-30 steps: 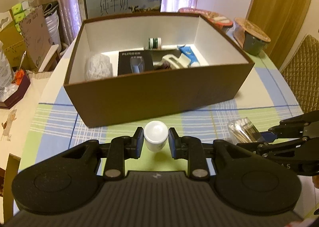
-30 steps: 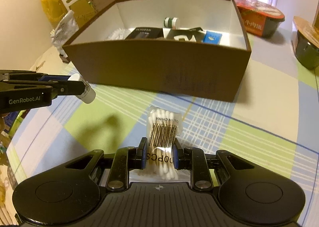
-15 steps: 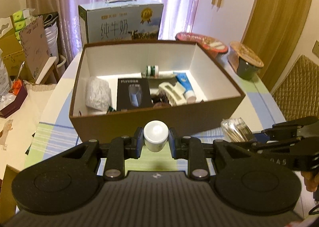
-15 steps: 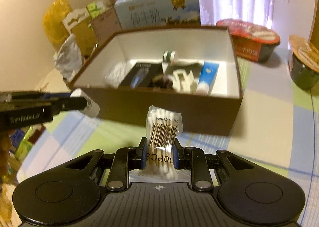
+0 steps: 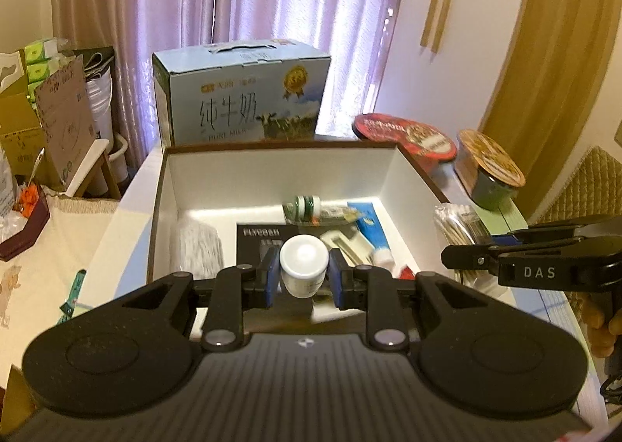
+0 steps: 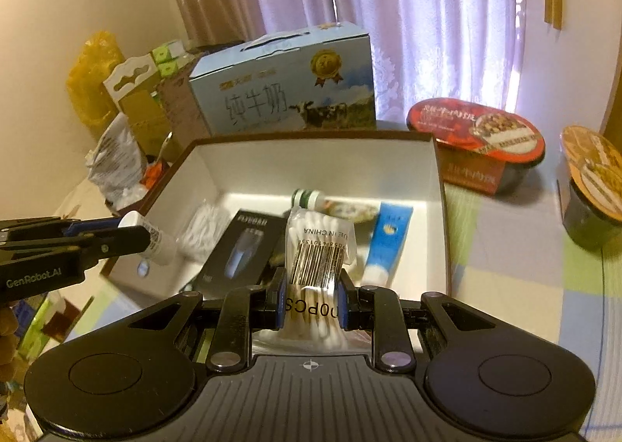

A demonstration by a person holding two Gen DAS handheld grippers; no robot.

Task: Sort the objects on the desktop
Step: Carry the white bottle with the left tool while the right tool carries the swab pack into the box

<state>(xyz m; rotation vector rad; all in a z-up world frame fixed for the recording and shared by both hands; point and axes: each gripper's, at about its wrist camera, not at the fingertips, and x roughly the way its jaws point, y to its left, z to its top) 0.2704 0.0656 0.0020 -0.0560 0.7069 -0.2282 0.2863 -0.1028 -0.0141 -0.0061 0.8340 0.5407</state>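
clamping a white bottle (image 5: 303, 267), the left tool (image 5: 303, 278) hovers over the box (image 5: 272, 170); right tool (image 6: 309, 302) pinches a cotton-swab pack (image 6: 317, 259).

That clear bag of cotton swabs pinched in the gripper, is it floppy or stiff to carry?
Probably floppy: the cotton swab bag is thin clear plastic, and the right gripper pinches its middle in. It looks light, since the upper end stands up unsupported. The glossy film may be slippery, so it could slide if the grip loosens.
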